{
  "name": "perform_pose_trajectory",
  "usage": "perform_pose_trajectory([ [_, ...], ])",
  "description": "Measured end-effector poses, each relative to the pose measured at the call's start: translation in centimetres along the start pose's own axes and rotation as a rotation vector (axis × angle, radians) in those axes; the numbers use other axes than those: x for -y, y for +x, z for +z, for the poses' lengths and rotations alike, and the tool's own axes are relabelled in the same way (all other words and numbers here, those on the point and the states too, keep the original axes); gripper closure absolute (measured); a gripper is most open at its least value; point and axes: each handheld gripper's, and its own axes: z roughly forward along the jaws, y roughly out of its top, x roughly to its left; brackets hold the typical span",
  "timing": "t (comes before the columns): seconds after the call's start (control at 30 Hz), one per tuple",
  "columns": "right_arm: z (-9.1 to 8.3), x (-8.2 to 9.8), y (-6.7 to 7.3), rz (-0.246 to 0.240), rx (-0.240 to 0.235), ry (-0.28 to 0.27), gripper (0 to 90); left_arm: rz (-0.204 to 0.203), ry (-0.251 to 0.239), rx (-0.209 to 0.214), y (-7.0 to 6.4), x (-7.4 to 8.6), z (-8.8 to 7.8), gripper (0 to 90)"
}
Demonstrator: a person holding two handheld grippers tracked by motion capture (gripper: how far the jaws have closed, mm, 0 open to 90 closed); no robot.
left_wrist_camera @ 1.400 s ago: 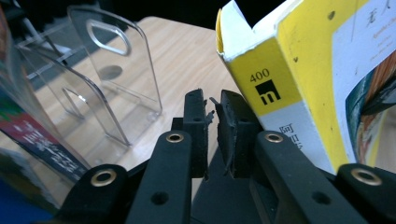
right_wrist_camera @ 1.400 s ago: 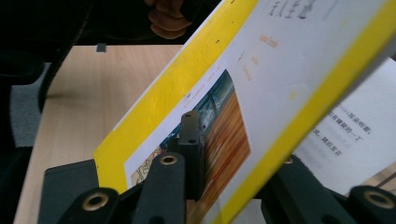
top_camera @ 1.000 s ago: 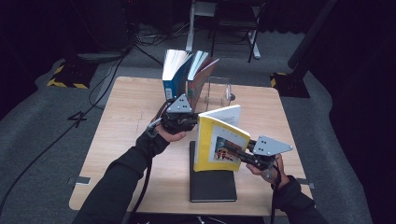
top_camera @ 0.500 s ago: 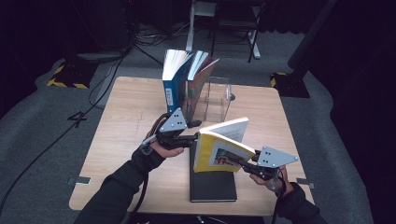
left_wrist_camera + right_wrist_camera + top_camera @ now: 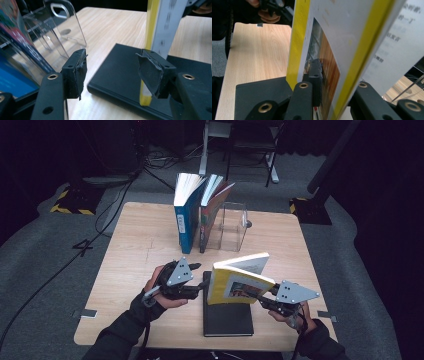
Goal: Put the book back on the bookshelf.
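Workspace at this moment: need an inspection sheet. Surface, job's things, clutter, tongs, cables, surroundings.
Surface: light wooden table, dry, no spills seen.
Job's things: yellow book held on edge over a black book lying flat; blue book and a second book upright in a clear holder.
Clutter: nothing seen.
Tongs: right tongs shut on the yellow book's cover; left tongs open, jaws just opened, nothing pressed between them, beside the yellow book's edge.
Cables: one trails from each gripper; more run across the floor behind and left.
Surroundings: dark room, grey floor, metal stand legs beyond the table.
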Motion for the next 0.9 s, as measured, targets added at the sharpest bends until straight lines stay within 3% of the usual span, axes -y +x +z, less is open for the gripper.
perform_pose_trajectory([
  [0.17, -0.2, 0.5, 0.1, 0.007, 0.003, 0.012, 76.6, 0.001, 0.058, 0.019, -0.6, 1.6, 0.5, 33.9],
  [0.4, -0.4, 1.0, 0.3, 0.007, 0.013, 0.028, 74.5, -0.017, 0.098, 0.101, -2.1, 2.8, 2.2, 27.9],
  [0.57, -0.7, 1.7, 0.3, 0.016, 0.033, 0.057, 66.8, -0.047, 0.117, 0.16, -2.4, 3.4, 4.0, 29.3],
  [0.67, -1.1, 2.3, 0.3, 0.027, 0.046, 0.077, 59.3, -0.043, 0.116, 0.168, -2.6, 3.4, 4.8, 31.1],
  [0.8, -1.6, 2.9, 0.1, 0.043, 0.09, 0.094, 50.6, -0.048, 0.076, 0.189, -2.5, 3.0, 5.2, 32.9],
  [0.9, -2.1, 3.1, -0.3, 0.064, 0.11, 0.078, 47.1, -0.02, 0.052, 0.181, -2.6, 2.6, 5.0, 43.1],
])
